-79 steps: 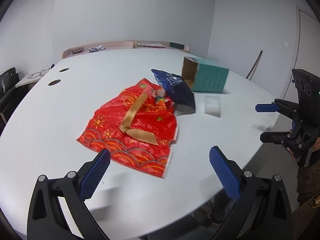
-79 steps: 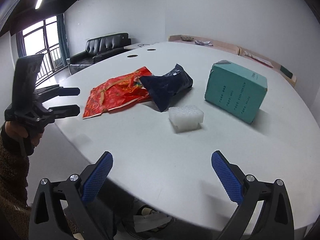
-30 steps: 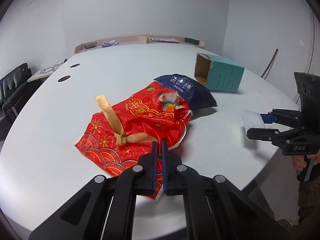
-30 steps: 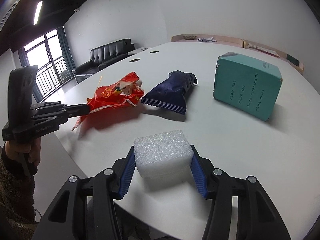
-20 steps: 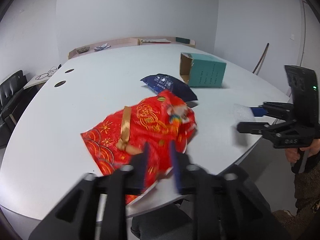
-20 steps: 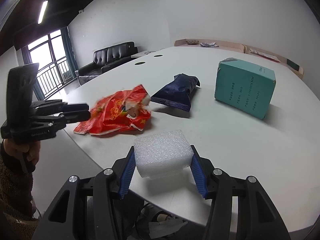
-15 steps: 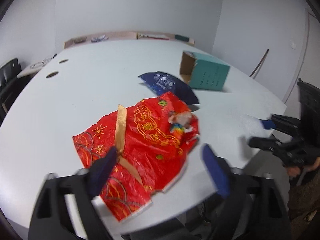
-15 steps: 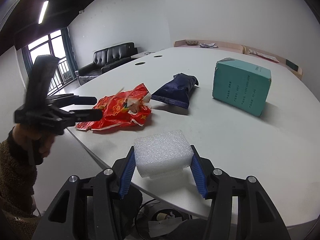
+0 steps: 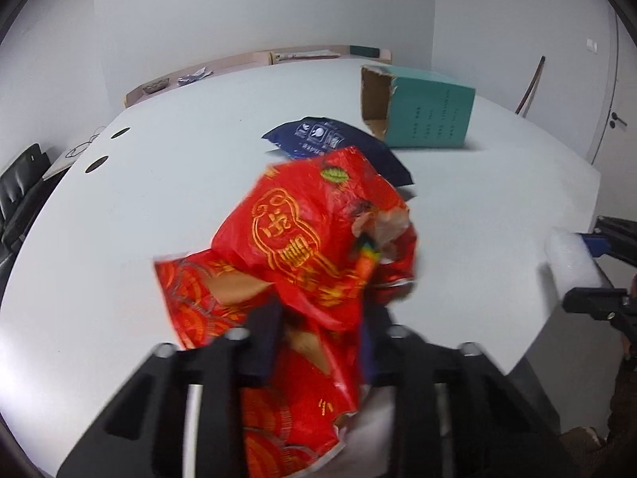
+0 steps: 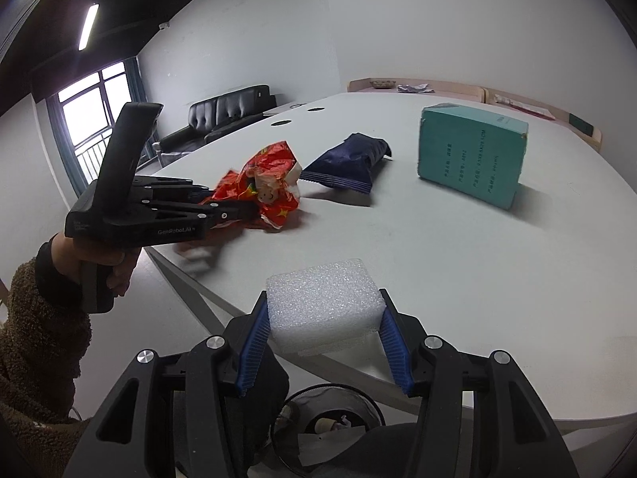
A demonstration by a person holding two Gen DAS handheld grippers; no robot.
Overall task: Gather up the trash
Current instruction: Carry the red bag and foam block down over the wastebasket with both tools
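Note:
My left gripper is shut on a crumpled red and gold plastic bag and holds it at the table's near edge; the bag also shows in the right wrist view. My right gripper is shut on a white foam block, held off the table edge above a black trash bin on the floor. The foam also shows in the left wrist view. A dark blue snack bag and a teal cardboard box lie on the white table.
A black sofa stands by the window at the far left. A low wooden shelf with small items runs along the back wall. Two round cable holes sit in the tabletop.
My left gripper opened over the red bag, then shut on it again, bunching it up at the table edge. My right gripper keeps the foam block off the edge, over the bin.

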